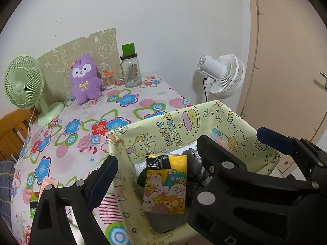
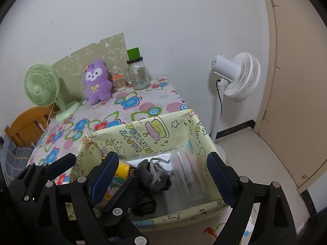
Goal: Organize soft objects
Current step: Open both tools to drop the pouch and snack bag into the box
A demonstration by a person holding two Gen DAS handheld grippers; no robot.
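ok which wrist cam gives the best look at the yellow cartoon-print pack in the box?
Left wrist. The yellow cartoon pack stands nearly full-face inside the box, animals and black tape visible. In the right wrist view the pack is mostly hidden behind the right gripper finger; only slivers show.

the table's (image 2: 143,104) middle is left free; its far edge is blocked by plush (image 2: 97,81), jar (image 2: 139,75), green fan (image 2: 44,87).

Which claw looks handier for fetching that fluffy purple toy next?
Probably the left claw: the fluffy purple plush toy sits far left on the table, on that claw's side. Both claws hover open and empty over the yellow cartoon-print box.
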